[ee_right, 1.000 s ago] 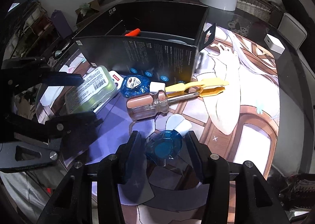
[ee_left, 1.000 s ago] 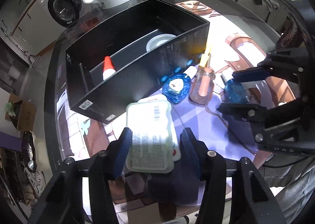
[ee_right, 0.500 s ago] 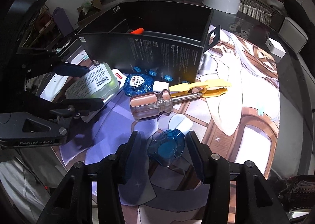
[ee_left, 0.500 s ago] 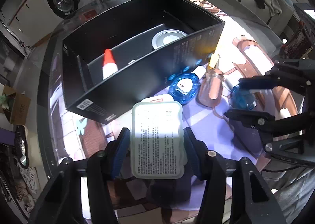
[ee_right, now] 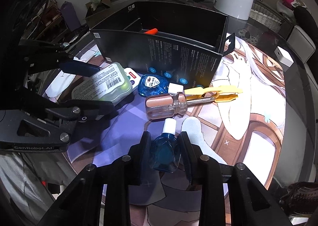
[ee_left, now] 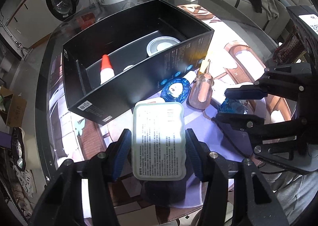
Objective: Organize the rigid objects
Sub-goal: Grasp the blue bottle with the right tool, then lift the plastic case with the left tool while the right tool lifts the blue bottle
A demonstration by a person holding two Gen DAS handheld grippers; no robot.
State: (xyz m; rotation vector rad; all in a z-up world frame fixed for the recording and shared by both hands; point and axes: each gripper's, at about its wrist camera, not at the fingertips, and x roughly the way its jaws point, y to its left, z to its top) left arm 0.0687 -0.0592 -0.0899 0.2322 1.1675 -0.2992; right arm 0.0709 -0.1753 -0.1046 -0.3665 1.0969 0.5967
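Black box (ee_left: 139, 79) stands ahead and left of both grippers, open top up. Left gripper (ee_left: 158, 146) holds the pale green case (ee_left: 159, 142) across its short sides, long axis pointing at the box's near wall, which it must clear. Right gripper (ee_right: 164, 146) grips 1 blue bottle (ee_right: 165, 146), white cap forward. Screwdriver (ee_right: 169, 102), yellow tweezers (ee_right: 218, 91) and a 2nd blue bottle (ee_right: 152, 84) lie between it and the box.
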